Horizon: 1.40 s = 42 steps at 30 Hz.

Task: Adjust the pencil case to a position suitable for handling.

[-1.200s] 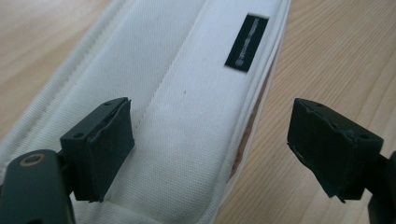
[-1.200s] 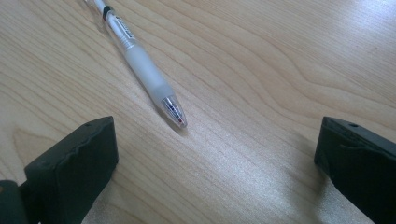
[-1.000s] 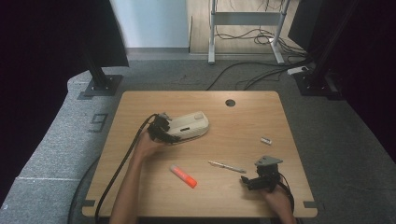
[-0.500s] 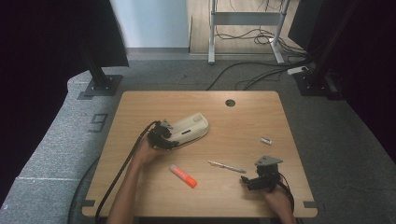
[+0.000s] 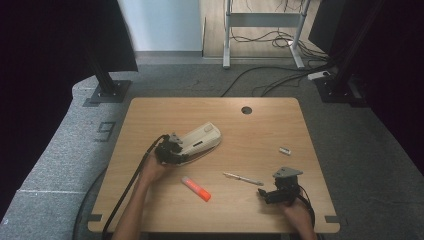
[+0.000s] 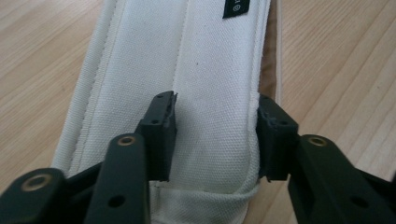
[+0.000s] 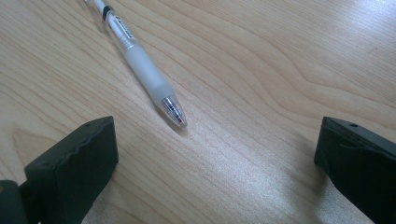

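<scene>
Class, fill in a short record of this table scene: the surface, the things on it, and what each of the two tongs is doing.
Surface: wooden table
Things: white pencil case; orange marker; pen; small white piece, too small to tell
Left tongs: jaws have just been closing, one on each side of the pencil case end, pressing the fabric
Right tongs: open, low over the table, pen tip just ahead between the jaws, not touched

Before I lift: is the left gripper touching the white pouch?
Touching. The left gripper view shows the left gripper closing, both pads pressed into the white pouch.
</scene>
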{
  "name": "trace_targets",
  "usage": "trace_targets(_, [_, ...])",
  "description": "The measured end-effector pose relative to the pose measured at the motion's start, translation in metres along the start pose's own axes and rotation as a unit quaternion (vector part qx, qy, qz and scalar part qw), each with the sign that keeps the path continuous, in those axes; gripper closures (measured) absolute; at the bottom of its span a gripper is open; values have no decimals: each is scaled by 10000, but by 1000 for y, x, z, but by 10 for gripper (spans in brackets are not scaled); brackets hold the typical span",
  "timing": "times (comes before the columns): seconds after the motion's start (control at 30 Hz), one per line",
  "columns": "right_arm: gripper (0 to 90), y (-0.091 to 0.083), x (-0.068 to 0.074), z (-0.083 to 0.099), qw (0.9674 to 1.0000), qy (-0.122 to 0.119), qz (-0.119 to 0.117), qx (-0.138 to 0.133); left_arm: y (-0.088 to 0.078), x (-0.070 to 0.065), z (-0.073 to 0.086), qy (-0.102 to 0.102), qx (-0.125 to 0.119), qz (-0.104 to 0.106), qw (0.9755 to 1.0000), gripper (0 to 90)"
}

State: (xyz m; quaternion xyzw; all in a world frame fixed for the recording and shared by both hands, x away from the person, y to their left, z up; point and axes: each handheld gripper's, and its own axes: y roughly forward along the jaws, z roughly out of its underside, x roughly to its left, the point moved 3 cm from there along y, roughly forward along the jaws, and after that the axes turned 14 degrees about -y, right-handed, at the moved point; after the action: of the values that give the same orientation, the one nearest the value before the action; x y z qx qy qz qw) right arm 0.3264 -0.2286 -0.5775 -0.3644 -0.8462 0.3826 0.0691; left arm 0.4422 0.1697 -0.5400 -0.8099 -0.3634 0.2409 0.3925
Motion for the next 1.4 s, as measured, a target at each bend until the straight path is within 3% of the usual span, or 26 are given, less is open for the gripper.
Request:
trace_targets(0.3, [0,1,0,0,10000,19,23,5,-14,-4,5,-97,-94,-83,9999,697])
trace_targets(0.4, [0,1,0,0,10000,13,22,6,-15,-3,6,-152,-103,-45,9998,703])
trace_targets(0.6, [0,1,0,0,10000,13,23,5,-20,3,10,-420,-173,273,9986,705])
trace_targets(0.93, [0,0,0,0,10000,33,27,5,-33,2,11,-564,-264,389,9973,740])
trace_targets(1.13, [0,0,0,0,10000,36,31,5,-43,2,11,-759,-369,478,9953,752])
trace_targets(1.4, [0,0,0,0,10000,50,44,10,-50,4,11,-777,-539,569,9939,753])
